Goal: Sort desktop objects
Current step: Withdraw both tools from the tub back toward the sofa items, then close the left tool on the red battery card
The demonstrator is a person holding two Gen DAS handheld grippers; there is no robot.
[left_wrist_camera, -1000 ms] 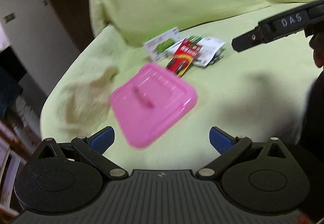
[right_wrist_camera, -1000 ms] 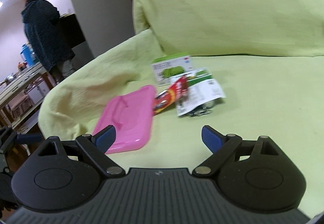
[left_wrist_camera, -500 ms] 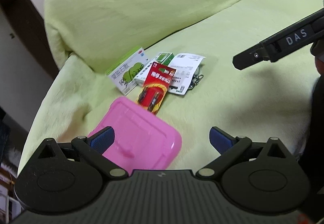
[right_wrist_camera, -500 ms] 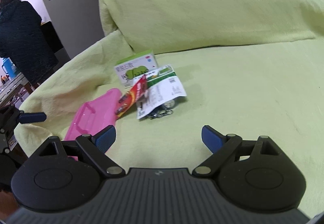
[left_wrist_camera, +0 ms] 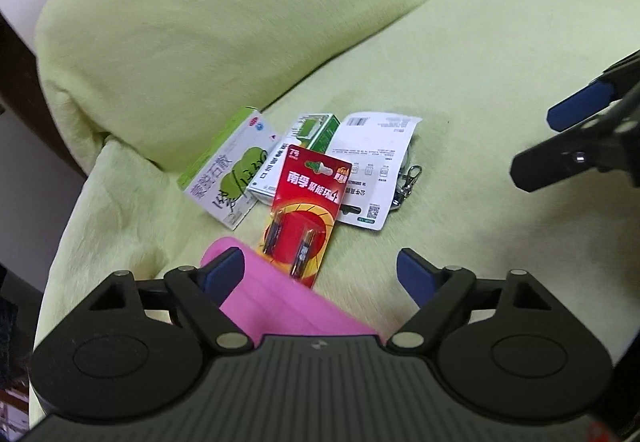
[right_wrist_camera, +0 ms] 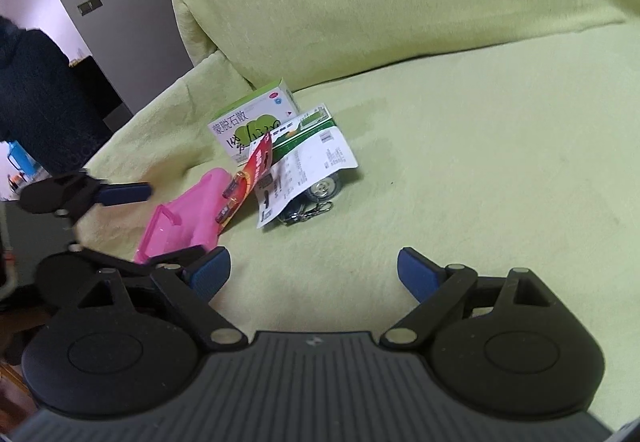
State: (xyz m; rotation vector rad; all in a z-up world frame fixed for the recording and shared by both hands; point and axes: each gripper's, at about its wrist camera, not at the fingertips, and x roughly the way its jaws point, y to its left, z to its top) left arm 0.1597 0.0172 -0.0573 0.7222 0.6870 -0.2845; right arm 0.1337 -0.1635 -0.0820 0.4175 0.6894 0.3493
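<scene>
Both the left gripper [left_wrist_camera: 320, 266] and right gripper [right_wrist_camera: 314, 266] gape empty — the battery card [left_wrist_camera: 306, 202] looks light, stiff, slick — best pinched by its free edge.

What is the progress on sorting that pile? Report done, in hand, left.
Done: nothing looks sorted. The battery pack, two medicine boxes, paper slip and keychain lie heaped together beside the pink box.
In hand: nothing; the left gripper and right gripper are open and empty.
Left: all the sorting.
</scene>
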